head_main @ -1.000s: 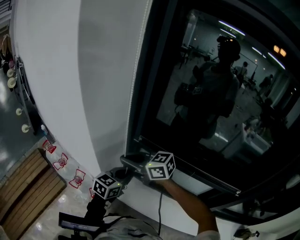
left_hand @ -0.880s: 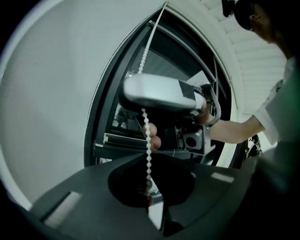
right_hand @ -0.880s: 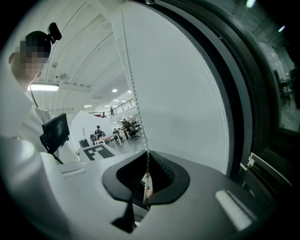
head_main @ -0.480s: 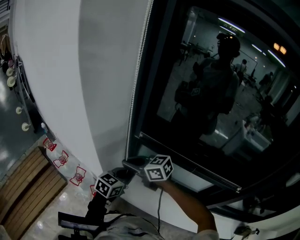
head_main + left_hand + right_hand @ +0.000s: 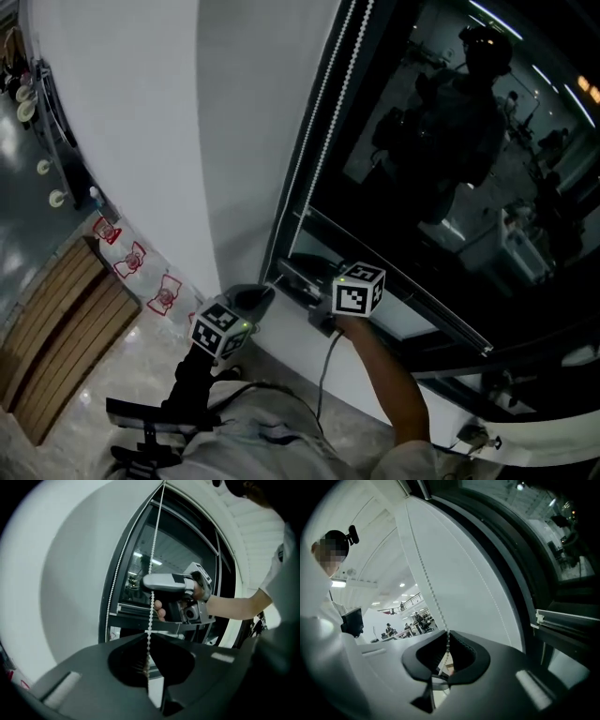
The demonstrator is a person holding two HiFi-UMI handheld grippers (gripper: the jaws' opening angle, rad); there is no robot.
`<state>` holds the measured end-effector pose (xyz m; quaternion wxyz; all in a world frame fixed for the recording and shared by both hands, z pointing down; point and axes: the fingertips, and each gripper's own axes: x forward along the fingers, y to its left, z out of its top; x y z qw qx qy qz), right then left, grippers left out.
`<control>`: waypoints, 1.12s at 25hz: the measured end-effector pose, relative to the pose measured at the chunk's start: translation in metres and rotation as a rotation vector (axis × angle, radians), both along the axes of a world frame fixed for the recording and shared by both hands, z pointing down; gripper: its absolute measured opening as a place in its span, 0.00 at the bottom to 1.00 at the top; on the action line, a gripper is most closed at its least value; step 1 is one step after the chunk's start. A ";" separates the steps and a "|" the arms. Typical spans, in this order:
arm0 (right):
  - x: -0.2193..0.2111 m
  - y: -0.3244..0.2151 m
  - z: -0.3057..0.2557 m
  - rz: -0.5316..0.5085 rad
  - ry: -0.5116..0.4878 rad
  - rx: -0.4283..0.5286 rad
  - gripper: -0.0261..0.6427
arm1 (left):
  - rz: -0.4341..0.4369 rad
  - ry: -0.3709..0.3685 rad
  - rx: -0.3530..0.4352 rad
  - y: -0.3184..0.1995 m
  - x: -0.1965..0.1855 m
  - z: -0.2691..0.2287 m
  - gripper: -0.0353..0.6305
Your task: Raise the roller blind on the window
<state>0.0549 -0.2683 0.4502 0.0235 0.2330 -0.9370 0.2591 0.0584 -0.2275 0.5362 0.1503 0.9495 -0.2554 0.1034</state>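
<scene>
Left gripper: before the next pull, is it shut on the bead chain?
Shut: the left gripper pinches the bead chain, which runs up taut.

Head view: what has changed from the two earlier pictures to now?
Mostly the view swung: window, bead chain, left gripper and right gripper now show further right and higher. The right gripper has drawn slightly away from the left. Both stay at the window's lower left corner. The left is shut on the chain; the right's jaws are opening, chain between them.
</scene>
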 end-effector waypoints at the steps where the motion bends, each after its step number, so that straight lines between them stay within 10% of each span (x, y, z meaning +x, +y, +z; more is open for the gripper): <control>1: -0.001 0.001 0.000 0.005 -0.013 0.000 0.06 | -0.011 0.008 0.006 0.000 -0.006 0.000 0.05; 4: -0.006 0.001 -0.002 0.040 -0.035 0.008 0.06 | 0.014 0.009 0.026 0.005 -0.018 -0.001 0.07; 6: -0.007 0.000 -0.003 0.072 -0.049 0.010 0.06 | 0.066 0.000 0.031 0.017 -0.021 0.002 0.30; 12: -0.004 0.003 -0.012 0.153 -0.104 0.038 0.07 | 0.091 0.015 0.010 0.033 -0.039 0.014 0.36; 20: 0.017 0.018 -0.010 0.377 -0.026 0.165 0.18 | 0.028 0.024 0.060 0.034 -0.051 0.002 0.05; 28: 0.042 0.098 -0.001 0.575 -0.025 0.230 0.19 | 0.010 0.073 0.049 0.072 -0.046 -0.003 0.05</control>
